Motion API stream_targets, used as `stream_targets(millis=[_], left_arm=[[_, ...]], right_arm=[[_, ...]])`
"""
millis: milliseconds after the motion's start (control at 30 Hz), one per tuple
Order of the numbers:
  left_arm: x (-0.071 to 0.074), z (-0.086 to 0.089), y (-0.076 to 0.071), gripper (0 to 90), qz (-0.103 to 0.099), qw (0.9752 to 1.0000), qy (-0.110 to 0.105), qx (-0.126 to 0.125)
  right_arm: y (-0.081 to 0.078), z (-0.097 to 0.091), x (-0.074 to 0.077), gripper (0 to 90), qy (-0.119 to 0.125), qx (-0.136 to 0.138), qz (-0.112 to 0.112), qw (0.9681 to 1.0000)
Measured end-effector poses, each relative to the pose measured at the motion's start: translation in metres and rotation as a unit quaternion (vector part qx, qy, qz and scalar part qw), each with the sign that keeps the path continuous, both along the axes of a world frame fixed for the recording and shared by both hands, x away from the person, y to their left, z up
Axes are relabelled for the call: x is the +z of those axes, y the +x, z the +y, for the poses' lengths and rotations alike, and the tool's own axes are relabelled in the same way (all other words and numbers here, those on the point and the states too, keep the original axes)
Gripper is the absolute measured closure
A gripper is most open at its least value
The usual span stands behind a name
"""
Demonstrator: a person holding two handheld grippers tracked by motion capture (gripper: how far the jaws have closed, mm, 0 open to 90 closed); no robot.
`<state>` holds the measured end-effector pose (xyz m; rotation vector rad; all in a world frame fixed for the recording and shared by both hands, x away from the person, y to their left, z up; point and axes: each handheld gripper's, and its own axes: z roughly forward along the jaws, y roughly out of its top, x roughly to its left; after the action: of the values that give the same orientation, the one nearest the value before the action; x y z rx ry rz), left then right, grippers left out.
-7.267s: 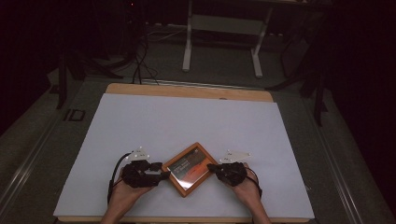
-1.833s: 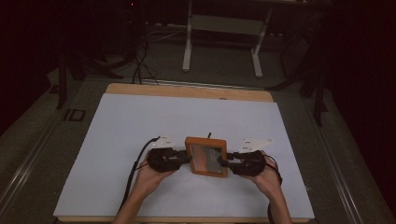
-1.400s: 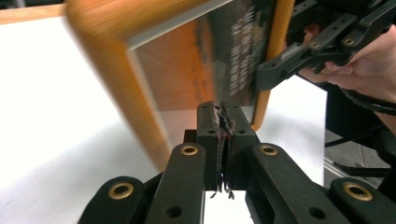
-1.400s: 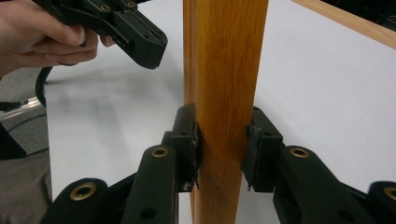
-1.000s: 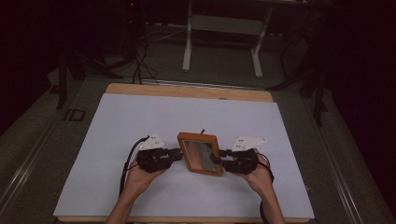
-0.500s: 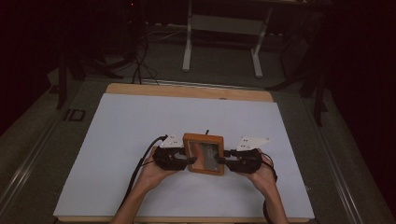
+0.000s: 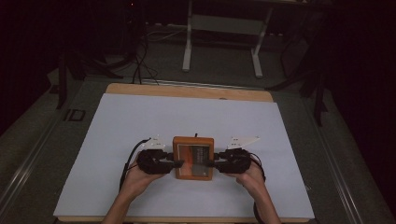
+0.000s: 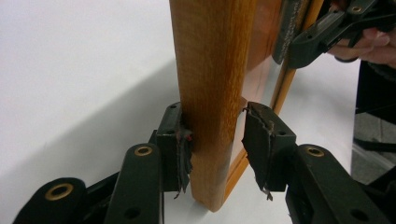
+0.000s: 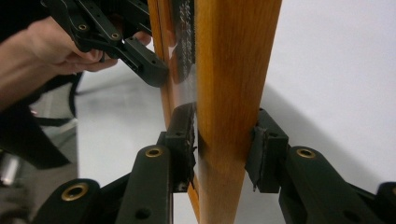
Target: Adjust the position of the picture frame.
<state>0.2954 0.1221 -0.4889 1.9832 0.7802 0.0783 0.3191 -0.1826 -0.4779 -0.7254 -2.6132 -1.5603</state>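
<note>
A wooden picture frame [image 7: 193, 158] with a glass front is held up over the white table sheet [image 7: 140, 126], between the two grippers. My left gripper [image 7: 180, 163] straddles the frame's left side. In the left gripper view its jaws have just been closing on the wood [image 8: 210, 70]: one pad [image 8: 180, 140] touches it and the other pad [image 8: 261, 140] stands a little off. My right gripper [image 7: 208, 163] is shut on the frame's right side [image 9: 238, 60], with both pads pressed on the wood in the right gripper view [image 9: 224, 140].
The table's wooden far edge [image 7: 187, 91] shows beyond the sheet. Behind it stand the white legs of a stand [image 7: 189, 42] and cables [image 7: 140, 60] on the floor. A black cable [image 7: 128, 161] trails from the left gripper.
The frame has turned from slanted to square between the hands. The left gripper came in from farther left to the frame's left side. The right gripper kept its hold.
</note>
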Motion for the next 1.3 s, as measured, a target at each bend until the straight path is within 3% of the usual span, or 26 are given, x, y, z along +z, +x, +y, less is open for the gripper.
stream_targets(millis=[233, 333, 433, 533, 633, 700, 733, 833, 1000, 1067, 1100, 1200, 1267, 1300], left_arm=[[-0.006, 0.005, 0.003, 62.8, 0.018, 0.9996, -0.014, 0.019], [-0.009, 0.002, 0.007, 61.6, 0.016, 0.9991, -0.013, 0.038], [-0.01, -0.002, 0.009, 61.6, 0.006, 0.9973, 0.01, 0.073], [-0.012, -0.006, 0.013, 60.4, 0.01, 0.9962, 0.017, 0.085], [-0.015, -0.007, 0.018, 59.1, 0.035, 0.995, 0.014, 0.093], [-0.015, -0.007, 0.018, 58.6, 0.035, 0.995, 0.014, 0.093], [-0.02, -0.009, 0.021, 57.4, 0.069, 0.9927, 0.027, 0.095], [-0.025, -0.008, 0.023, 56.5, 0.09, 0.9908, 0.016, 0.101], [-0.032, -0.007, 0.024, 55.1, 0.126, 0.9852, 0.002, 0.116], [-0.033, -0.006, 0.026, 54.7, 0.132, 0.9845, 0.0, 0.116], [-0.036, -0.004, 0.028, 54.7, 0.145, 0.9827, -0.01, 0.115], [-0.04, -0.004, 0.031, 52.8, 0.168, 0.9787, -0.004, 0.117], [-0.042, -0.003, 0.031, 51.0, 0.171, 0.9786, -0.007, 0.115], [-0.043, -0.003, 0.03, 51.0, 0.166, 0.9798, -0.009, 0.111]], right_arm=[[0.01, 0.007, -0.017, 62.3, 0.013, -0.017, 0.066, 0.9976], [0.012, 0.007, -0.019, 60.8, 0.013, -0.038, 0.074, 0.9965], [0.014, 0.01, -0.02, 58.5, -0.003, -0.066, 0.07, 0.9953], [0.017, 0.01, -0.026, 56.4, 0.0, -0.09, 0.091, 0.9918], [0.021, 0.012, -0.03, 52.8, 0.004, -0.11, 0.106, 0.9883], [0.022, 0.014, -0.031, 51.3, 0.003, -0.118, 0.111, 0.9868], [0.025, 0.017, -0.035, 48.4, 0.005, -0.136, 0.125, 0.9827], [0.028, 0.019, -0.04, 45.9, 0.01, -0.148, 0.139, 0.9791], [0.031, 0.029, -0.045, 36.8, -0.016, -0.161, 0.148, 0.9758], [0.031, 0.031, -0.047, 36.0, -0.018, -0.163, 0.151, 0.9749], [0.031, 0.032, -0.048, 35.3, -0.02, -0.164, 0.155, 0.974], [0.031, 0.031, -0.052, 35.0, -0.031, -0.17, 0.162, 0.9716], [0.03, 0.031, -0.052, 35.3, -0.04, -0.174, 0.158, 0.971], [0.03, 0.031, -0.053, 34.8, -0.041, -0.172, 0.155, 0.972]])
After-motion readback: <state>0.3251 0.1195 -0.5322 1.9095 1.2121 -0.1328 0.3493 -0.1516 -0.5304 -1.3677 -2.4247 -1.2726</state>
